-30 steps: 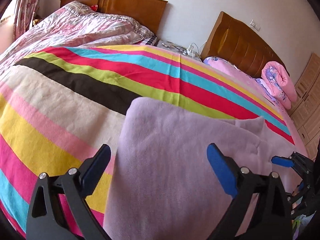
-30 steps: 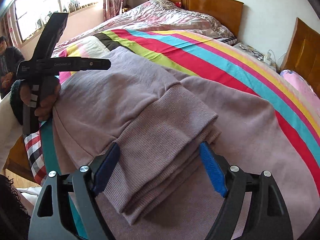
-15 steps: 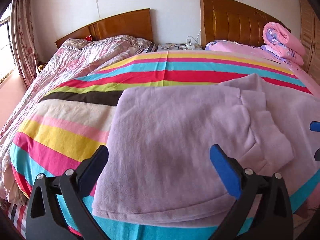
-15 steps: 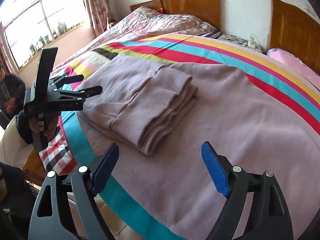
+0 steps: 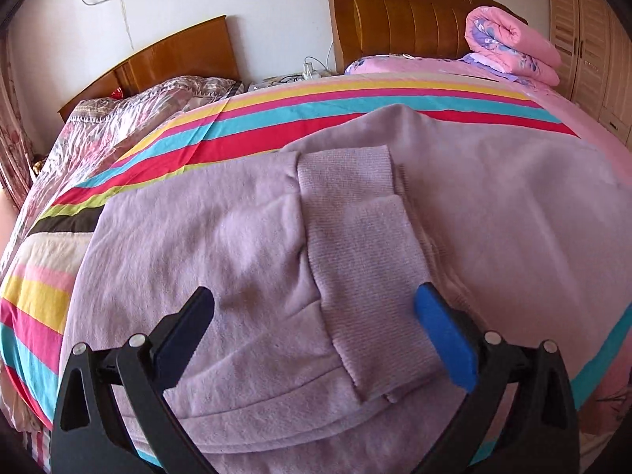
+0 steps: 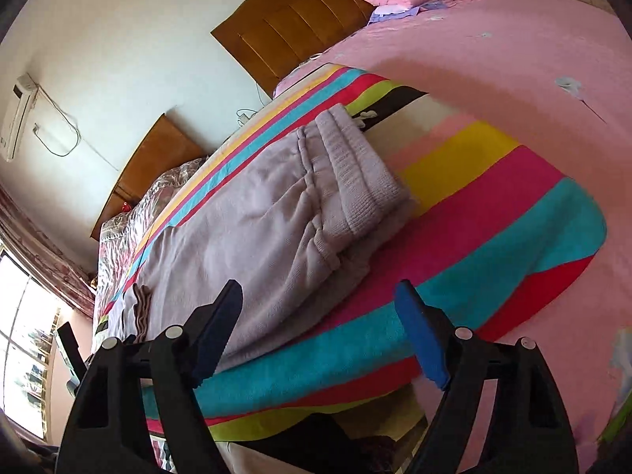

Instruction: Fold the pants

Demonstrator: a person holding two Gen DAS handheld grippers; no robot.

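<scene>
While my left gripper hangs with its jaws spread wide and nothing between them, its fingers straddle the near edge of the folded pants from above, and I cannot tell whether they touch the cloth. My right gripper is just as wide open and empty, held off the corner of the bed with the view tilted hard. From there the lilac pants lie in a folded stack on the striped blanket, ribbed cuffs doubled on top at the far end. In the left view the same cuffs run up the middle of the stack. No box or basket shows in either view. Beyond, a rolled pink quilt sits by the wooden headboard. Both grippers' handles are cut off at the bottom edge, and something dark under the bed corner is too murky to name.
</scene>
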